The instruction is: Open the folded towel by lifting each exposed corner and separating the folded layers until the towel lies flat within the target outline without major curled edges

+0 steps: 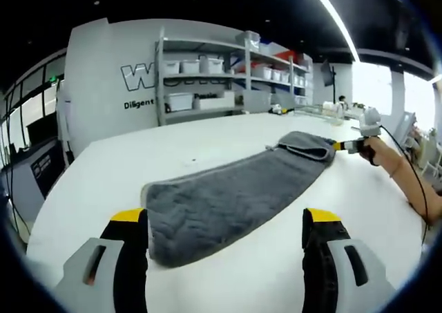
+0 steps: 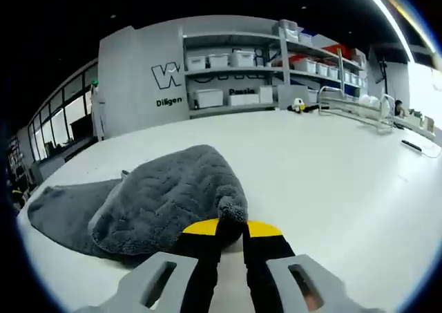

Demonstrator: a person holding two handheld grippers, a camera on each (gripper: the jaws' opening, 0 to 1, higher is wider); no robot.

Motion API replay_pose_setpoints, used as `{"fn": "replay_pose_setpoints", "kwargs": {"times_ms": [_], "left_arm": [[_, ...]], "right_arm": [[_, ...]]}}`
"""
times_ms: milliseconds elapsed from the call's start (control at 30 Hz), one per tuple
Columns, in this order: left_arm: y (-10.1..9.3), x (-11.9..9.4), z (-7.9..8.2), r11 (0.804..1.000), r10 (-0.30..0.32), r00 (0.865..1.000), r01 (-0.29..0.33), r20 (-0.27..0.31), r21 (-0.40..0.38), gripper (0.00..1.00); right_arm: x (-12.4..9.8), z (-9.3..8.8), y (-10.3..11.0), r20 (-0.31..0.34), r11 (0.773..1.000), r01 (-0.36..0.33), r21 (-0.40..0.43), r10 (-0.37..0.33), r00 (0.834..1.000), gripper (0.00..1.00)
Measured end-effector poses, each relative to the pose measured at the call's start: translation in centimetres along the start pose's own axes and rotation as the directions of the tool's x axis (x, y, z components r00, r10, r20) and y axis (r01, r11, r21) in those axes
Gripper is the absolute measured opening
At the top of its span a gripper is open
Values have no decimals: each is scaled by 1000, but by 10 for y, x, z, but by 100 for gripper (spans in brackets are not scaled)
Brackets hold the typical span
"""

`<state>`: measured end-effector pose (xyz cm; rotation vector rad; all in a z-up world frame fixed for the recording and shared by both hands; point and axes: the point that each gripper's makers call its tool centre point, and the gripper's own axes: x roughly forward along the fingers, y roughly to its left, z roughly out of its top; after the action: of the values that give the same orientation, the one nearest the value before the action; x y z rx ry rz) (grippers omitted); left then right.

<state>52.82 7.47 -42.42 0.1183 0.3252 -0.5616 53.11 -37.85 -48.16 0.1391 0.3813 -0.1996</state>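
Observation:
A grey towel (image 1: 235, 199) lies stretched across the white table (image 1: 207, 137), its near end between the jaws of my left gripper (image 1: 224, 240), which is open and holds nothing. The towel's far end is folded back over itself. My right gripper (image 1: 343, 146) grips that far end, held by a person's hand. In the right gripper view the towel (image 2: 166, 199) bunches into a raised fold, and my right gripper (image 2: 232, 231) is shut on the towel's corner, with its yellow-tipped jaws close together.
Metal shelves (image 1: 228, 74) with white bins stand beyond the table against a grey wall with lettering. A wire rack (image 2: 359, 109) sits at the table's far right. The person's forearm (image 1: 407, 182) reaches in from the right.

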Motion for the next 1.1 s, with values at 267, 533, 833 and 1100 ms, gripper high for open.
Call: {"fn": "replay_pose_setpoints", "kwargs": {"times_ms": [267, 533, 833, 1100], "left_arm": [[-2, -1, 1, 1000, -2, 1000, 2, 3, 1, 91], [-3, -1, 0, 1000, -7, 1000, 7, -1, -3, 91], [-2, 0, 1, 1000, -11, 1000, 11, -3, -4, 91], [-4, 0, -2, 1000, -20, 1000, 20, -13, -6, 90]], "right_arm": [[-18, 18, -27, 17, 985, 172, -34, -171, 985, 59], [-30, 56, 24, 83, 965, -18, -260, 41, 996, 74], [-34, 53, 116, -12, 817, -279, -505, 317, 948, 75], [-4, 17, 125, -139, 714, -268, -647, 235, 962, 55]]}}
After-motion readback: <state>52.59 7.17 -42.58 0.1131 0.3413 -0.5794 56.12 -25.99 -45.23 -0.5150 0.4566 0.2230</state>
